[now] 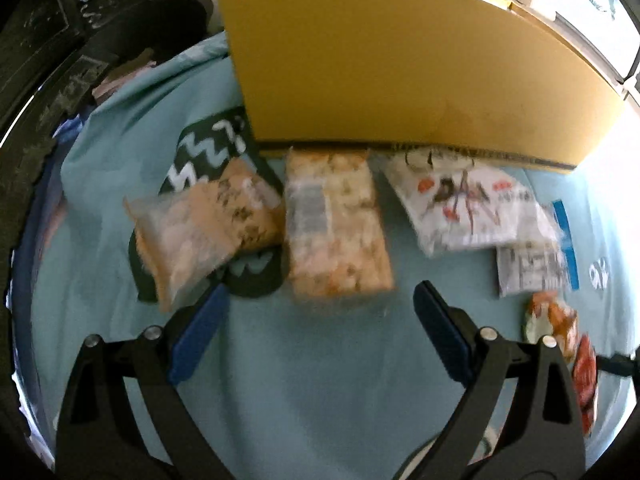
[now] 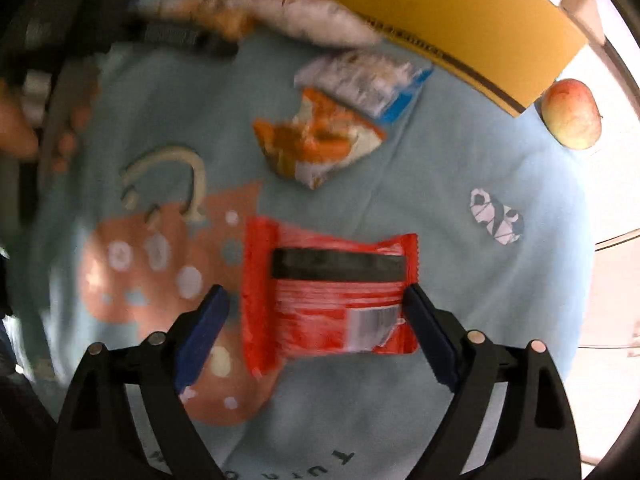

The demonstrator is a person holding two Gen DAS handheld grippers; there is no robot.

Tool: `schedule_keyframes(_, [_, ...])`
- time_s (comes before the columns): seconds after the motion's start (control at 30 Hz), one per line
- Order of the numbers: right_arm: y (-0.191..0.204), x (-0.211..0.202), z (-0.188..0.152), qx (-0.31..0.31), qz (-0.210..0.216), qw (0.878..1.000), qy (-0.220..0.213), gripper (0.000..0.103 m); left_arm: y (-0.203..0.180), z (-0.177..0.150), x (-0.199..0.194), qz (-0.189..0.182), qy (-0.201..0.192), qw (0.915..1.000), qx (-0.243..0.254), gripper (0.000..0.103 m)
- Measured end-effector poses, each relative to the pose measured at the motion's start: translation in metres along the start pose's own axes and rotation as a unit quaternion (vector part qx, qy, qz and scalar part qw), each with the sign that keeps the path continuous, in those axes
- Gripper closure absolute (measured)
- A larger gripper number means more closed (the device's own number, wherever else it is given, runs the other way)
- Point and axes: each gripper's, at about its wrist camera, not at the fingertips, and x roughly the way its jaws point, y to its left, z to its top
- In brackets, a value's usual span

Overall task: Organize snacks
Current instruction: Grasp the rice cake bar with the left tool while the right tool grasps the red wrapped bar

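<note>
In the left wrist view, three snack bags lie in a row along a yellow board (image 1: 400,60): a tan bag (image 1: 204,232), a clear bag of pale pieces (image 1: 336,224) and a white printed bag (image 1: 468,204). My left gripper (image 1: 320,296) is open and empty just in front of the clear bag. In the right wrist view, a red wrapper (image 2: 328,292) lies flat on the teal cloth (image 2: 480,300) between the open fingers of my right gripper (image 2: 316,300); the right fingertip (image 2: 416,300) is at its edge. An orange and white packet (image 2: 316,140) lies beyond it.
A white and blue packet (image 2: 368,76) lies by the yellow board (image 2: 440,8). An apple (image 2: 572,114) sits at the far right. In the left wrist view, the white and blue packet (image 1: 532,264) and the orange and white packet (image 1: 552,320) lie at the right. Dark furniture (image 1: 60,20) stands at the left.
</note>
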Motion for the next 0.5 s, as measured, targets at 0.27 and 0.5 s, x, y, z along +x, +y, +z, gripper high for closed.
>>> schedule_keyframes(0.27, [-0.008,-0.002,-0.003,0.005,0.020,1.000,-0.001,0.027,-0.015,0.007,-0.003,-0.018,-0.025,0.9987,0.041,0.055])
schedule_keyframes(0.5, [-0.030,-0.016,-0.012,0.041,0.045,0.998,-0.016,0.042,-0.006,-0.026,-0.026,-0.071,-0.041,0.9965,0.014,0.056])
